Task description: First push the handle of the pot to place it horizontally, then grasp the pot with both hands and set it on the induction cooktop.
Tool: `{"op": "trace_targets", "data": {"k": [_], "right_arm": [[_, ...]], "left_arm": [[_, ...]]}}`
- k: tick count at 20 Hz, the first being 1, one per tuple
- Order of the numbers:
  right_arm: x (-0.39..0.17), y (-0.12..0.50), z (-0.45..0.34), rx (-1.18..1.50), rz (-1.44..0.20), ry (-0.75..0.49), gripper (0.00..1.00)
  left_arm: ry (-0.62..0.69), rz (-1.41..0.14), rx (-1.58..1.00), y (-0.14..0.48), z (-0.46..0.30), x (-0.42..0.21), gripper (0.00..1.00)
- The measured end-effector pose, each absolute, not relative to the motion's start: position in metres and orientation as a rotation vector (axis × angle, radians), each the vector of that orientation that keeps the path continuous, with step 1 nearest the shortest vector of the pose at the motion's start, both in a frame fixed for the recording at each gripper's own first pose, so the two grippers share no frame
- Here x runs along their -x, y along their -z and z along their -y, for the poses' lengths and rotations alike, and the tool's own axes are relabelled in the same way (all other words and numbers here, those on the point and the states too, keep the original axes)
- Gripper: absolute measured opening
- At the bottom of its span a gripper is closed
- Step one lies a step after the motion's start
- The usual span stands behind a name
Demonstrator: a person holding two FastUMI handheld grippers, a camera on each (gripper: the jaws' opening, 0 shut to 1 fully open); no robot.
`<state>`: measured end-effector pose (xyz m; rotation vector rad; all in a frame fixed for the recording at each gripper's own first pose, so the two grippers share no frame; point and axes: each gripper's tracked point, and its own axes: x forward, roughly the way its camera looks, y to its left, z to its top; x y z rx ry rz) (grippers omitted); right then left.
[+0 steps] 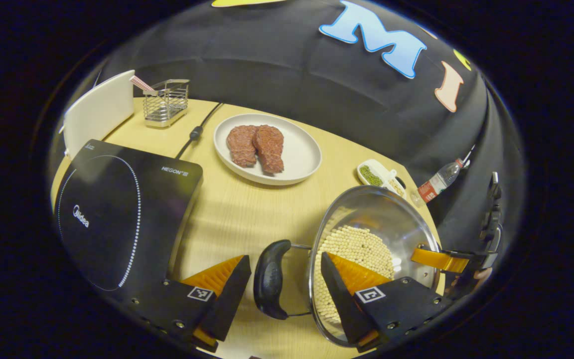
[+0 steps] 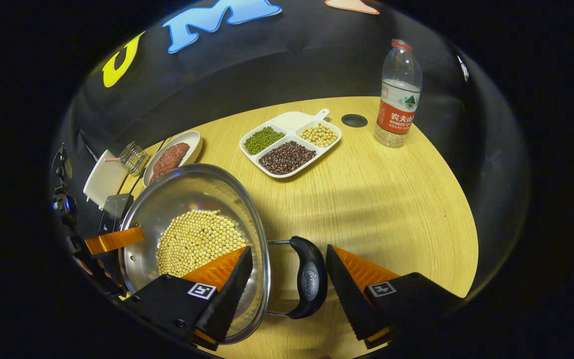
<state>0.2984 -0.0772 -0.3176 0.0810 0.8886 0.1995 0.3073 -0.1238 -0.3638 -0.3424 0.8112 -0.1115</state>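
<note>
The steel pot (image 1: pixel 374 259) on the table (image 2: pixel 391 199) beside the cooktop (image 1: pixel 117 219) looks heavy with beans (image 2: pixel 200 242) and slippery, so you take its black handles (image 2: pixel 309 284), each between a gripper's (image 2: pixel 287 294) spread jaws.

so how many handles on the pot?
2. One sits between the left tool's fingers in the left gripper view; the other sits between the right tool's fingers in the right gripper view, on the opposite side of the pot.
</note>
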Motion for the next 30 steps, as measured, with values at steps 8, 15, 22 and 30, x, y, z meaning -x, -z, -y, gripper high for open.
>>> {"op": "trace_targets", "data": {"k": [8, 15, 22, 30], "right_arm": [[-0.302, 0.322, 0.081, -0.037, -0.846, -0.178, 0.71], [-0.302, 0.322, 0.08, -0.042, -0.846, -0.203, 0.56], [-0.268, 0.3, 0.085, -0.038, -0.852, -0.171, 0.53], [-0.199, 0.264, 0.062, -0.055, -0.863, -0.172, 0.55]], "left_arm": [[0.128, -0.818, 0.35, 0.37, 0.124, -0.305, 0.56], [0.129, -0.816, 0.337, 0.367, 0.124, -0.304, 0.46], [0.163, -0.819, 0.312, 0.344, 0.127, -0.286, 0.49], [0.177, -0.814, 0.3, 0.295, 0.101, -0.224, 0.49]]}}
